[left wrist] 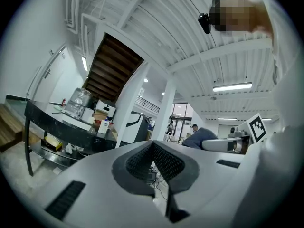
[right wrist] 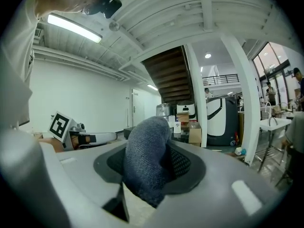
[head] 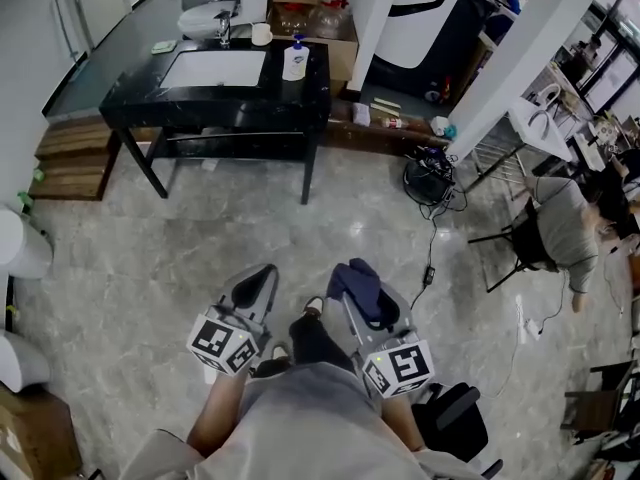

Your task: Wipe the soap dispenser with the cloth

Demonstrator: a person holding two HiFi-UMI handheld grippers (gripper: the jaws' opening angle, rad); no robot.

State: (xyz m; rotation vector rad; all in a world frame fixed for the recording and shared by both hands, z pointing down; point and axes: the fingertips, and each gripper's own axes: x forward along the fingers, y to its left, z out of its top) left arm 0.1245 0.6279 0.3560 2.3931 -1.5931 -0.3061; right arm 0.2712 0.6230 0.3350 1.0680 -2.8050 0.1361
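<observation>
The white soap dispenser [head: 294,60] with a blue pump stands on the black sink table [head: 300,98], far ahead of both grippers; it also shows small in the left gripper view, soap dispenser [left wrist: 104,126], and the right gripper view, soap dispenser [right wrist: 176,126]. My right gripper [head: 352,280] is shut on a dark blue cloth [head: 362,290], which bulges out between the jaws as a folded cloth [right wrist: 146,160]. My left gripper [head: 262,280] is shut with nothing in it, its jaws meeting in the left gripper view [left wrist: 153,148]. Both are held low, near the person's body.
A white basin [head: 214,67], a tap [head: 223,30] and a small cup [head: 261,34] sit on the table. White pillars [head: 500,58] stand to the right. A seated person [head: 570,233] and cables [head: 432,183] occupy the floor at right. Wooden steps [head: 70,158] lie left.
</observation>
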